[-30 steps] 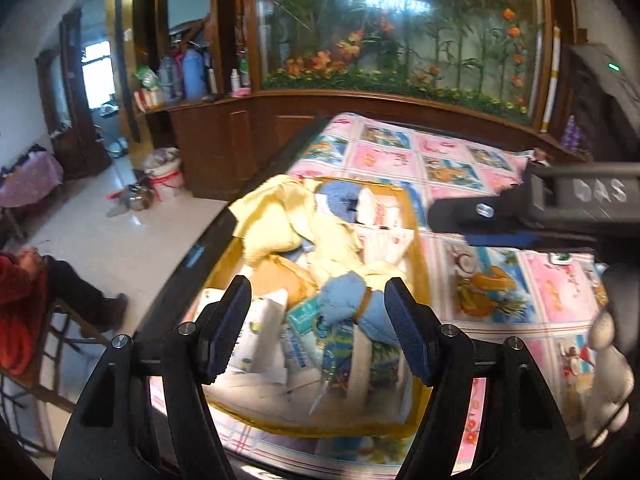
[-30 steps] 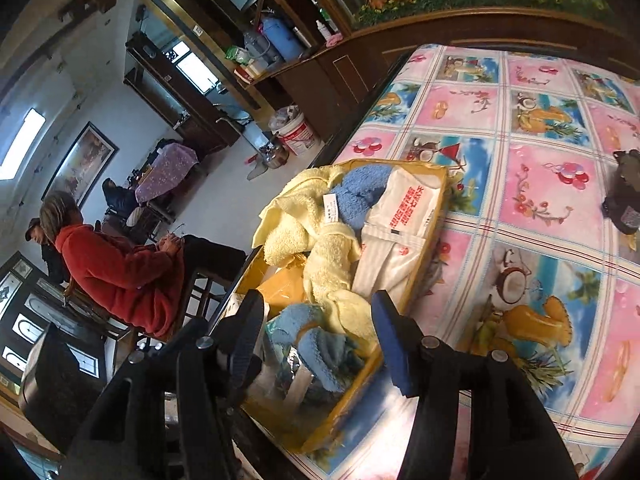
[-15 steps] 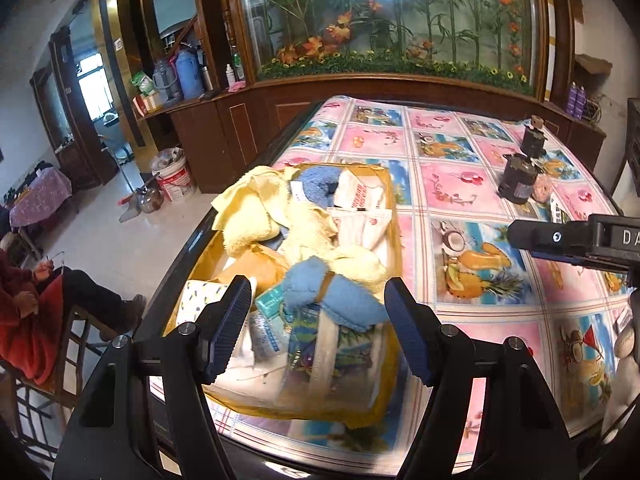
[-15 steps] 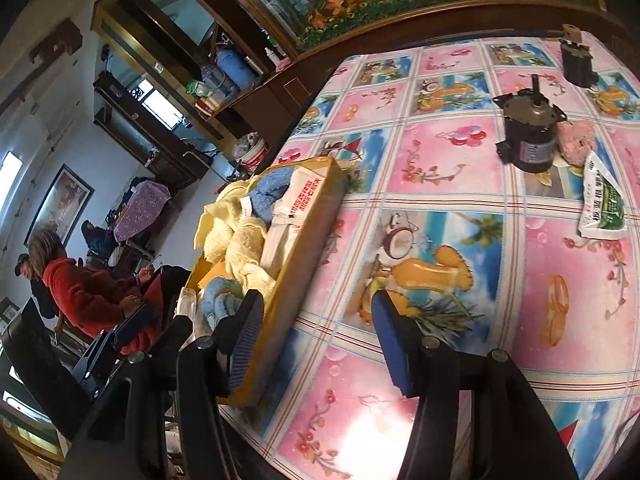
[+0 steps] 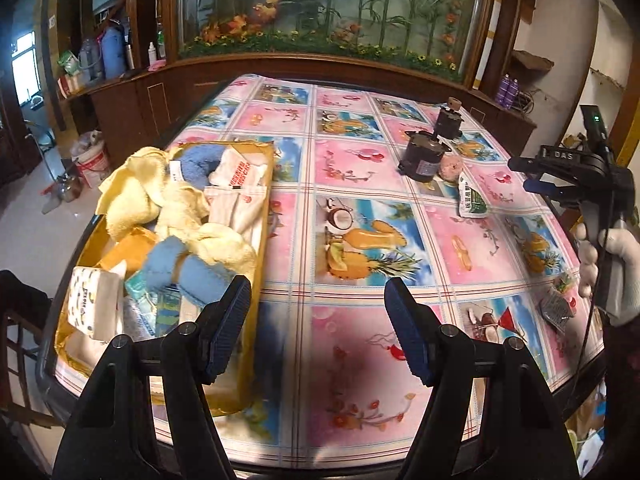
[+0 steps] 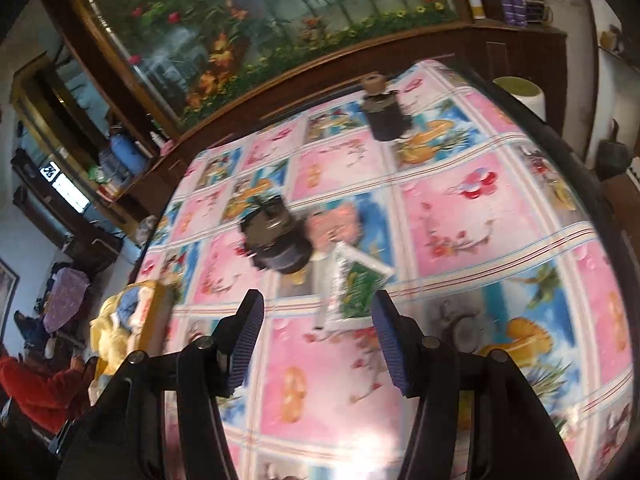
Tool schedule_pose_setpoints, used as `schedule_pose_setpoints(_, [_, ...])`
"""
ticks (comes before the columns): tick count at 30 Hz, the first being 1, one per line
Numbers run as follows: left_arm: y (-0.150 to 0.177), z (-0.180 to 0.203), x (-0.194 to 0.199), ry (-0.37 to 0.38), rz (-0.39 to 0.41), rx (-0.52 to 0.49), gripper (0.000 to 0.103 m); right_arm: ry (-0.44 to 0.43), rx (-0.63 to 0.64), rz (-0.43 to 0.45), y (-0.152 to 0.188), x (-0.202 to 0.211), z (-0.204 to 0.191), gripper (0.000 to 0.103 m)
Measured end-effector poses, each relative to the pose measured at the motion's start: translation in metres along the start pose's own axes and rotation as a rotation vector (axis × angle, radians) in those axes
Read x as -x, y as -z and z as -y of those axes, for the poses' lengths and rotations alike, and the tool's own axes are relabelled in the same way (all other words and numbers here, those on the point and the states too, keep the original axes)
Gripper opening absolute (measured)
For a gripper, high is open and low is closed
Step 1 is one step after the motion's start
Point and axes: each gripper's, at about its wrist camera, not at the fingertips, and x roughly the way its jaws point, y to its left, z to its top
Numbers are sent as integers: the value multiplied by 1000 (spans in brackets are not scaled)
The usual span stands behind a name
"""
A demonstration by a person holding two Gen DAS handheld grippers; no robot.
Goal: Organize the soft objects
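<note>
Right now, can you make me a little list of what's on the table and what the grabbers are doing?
box: yellow box at the table's left edge, heaped with soft things
in the box: yellow towels, blue rolled cloths, tissue pack
out on the tablecloth: green snack packet, pink fuzzy thing, two dark motor-like parts
left hand-held gripper: open, holding nothing, beside the box
right hand-held gripper: open, holding nothing, pointed at the green snack packet
</note>
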Motion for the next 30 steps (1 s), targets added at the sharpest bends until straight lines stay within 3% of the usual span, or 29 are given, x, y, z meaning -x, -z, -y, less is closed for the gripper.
schedule_pose_setpoints(4, [0, 11, -3, 15, -17, -15, 70, 29, 2, -85, -18, -41, 6, 56])
schedule_pose_setpoints(9, [2, 14, -1, 10, -21, -34, 70, 112, 92, -217, -12, -102, -14, 54])
schedule_pose_setpoints(10, [2, 14, 0, 9, -20, -35, 70, 126, 126, -191, -9, -102, -21, 50])
schedule_pose_setpoints(11, [1, 13, 1, 8, -18, -37, 70, 123, 145, -202, -6, -102, -24, 38])
schedule_pose_setpoints(14, [-1, 11, -2, 9, -18, -34, 70, 72, 178, -255, 12, -97, -44, 30])
schedule_pose_setpoints(17, [-2, 15, -10, 41, -38, -27, 70, 0, 235, -312, 39, -91, -66, 29])
schedule_pose_setpoints(19, [-1, 19, -15, 62, -57, -31, 70, -68, 270, -363, 58, -86, -80, 30])
schedule_pose_setpoints(21, [1, 24, -19, 75, -77, -45, 70, -202, 274, -412, 70, -76, -86, 30])
schedule_pose_setpoints(23, [3, 28, -21, 78, -90, -59, 70, -277, 220, -379, 65, -56, -76, 30])
schedule_pose_setpoints(25, [5, 31, -23, 86, -103, -73, 70, -297, 173, -305, 52, -25, -53, 31])
schedule_pose_setpoints(27, [7, 33, -24, 99, -105, -79, 70, -245, 132, -209, 36, 3, -23, 33])
schedule_pose_setpoints(30, [8, 37, -31, 125, -120, -75, 70, -62, 104, -104, 25, 40, 32, 44])
